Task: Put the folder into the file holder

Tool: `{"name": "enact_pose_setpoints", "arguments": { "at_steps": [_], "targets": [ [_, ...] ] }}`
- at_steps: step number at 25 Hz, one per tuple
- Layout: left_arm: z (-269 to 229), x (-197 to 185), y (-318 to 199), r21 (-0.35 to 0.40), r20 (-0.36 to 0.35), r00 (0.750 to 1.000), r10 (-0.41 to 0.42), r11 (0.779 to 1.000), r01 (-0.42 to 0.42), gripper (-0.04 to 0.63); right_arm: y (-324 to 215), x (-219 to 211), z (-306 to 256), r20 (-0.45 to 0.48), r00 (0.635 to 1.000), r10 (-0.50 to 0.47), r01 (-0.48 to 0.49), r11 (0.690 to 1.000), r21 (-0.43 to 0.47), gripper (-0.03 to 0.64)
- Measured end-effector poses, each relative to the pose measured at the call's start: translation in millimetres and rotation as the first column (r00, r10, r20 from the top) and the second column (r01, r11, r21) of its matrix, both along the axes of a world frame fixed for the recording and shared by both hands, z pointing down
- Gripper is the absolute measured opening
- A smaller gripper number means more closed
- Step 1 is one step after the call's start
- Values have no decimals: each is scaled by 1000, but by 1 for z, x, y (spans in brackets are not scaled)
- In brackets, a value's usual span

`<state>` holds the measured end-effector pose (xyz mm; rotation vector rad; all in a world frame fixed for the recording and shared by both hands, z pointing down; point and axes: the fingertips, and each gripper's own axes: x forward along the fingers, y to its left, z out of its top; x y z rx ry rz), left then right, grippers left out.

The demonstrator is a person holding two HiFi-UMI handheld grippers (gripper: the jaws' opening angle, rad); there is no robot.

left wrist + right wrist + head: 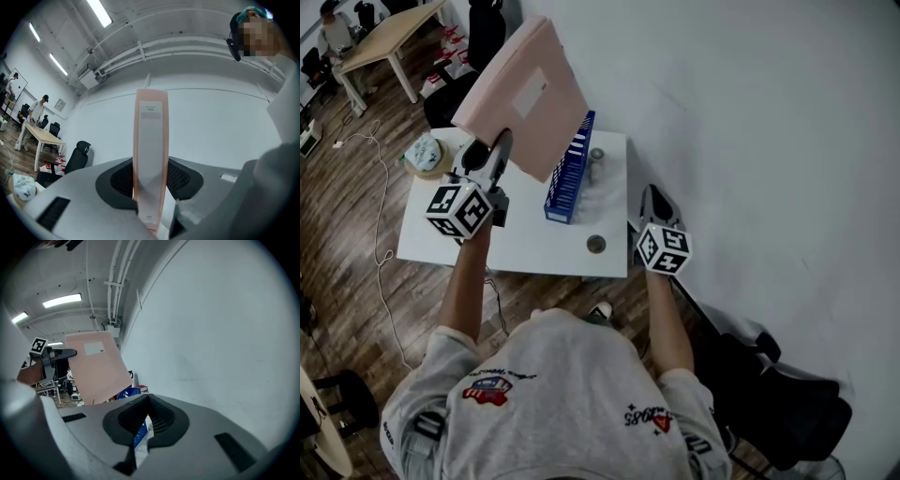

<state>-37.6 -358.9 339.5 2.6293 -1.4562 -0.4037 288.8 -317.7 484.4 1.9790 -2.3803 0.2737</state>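
My left gripper [501, 148] is shut on the lower edge of a pink folder [530, 89], which it holds up, tilted, above the left part of the white table [525, 246]. In the left gripper view the folder [150, 150] stands edge-on between the pads of the left gripper [150, 180]. A blue file holder [570, 173] stands on the table just right of the folder. My right gripper [654, 201] hovers at the table's right edge, shut and holding nothing. The right gripper view shows that gripper [149, 401] facing the folder [96, 369] and the file holder [132, 392].
Two small round objects lie on the table, one behind the file holder [596, 154], one near the front edge [596, 245]. A white wall [750, 131] runs along the right. A round stand with a pale bundle [424, 153] is left of the table; a black chair [769, 394] stands lower right.
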Motion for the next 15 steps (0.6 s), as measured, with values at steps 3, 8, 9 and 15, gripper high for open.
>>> {"name": "enact_pose_setpoints", "arguments": {
  "at_steps": [3, 8, 9, 15],
  "targets": [
    [5, 9, -3, -8, 20, 1000, -16, 1000, 17, 155, -1, 8, 5, 6, 1000, -2, 2, 1000, -9, 6],
    [19, 18, -10, -23, 27, 999, -33, 999, 33, 155, -2, 16, 18, 13, 1000, -1, 2, 999, -32, 6],
    [23, 19, -10, -29, 29, 999, -35, 999, 36, 155, -1, 18, 22, 13, 1000, -1, 1, 999, -40, 6],
    [43, 29, -15, -57, 43, 998, -50, 997, 53, 155, -3, 32, 25, 7, 1000, 8, -8, 999, -53, 6]
  ]
}}
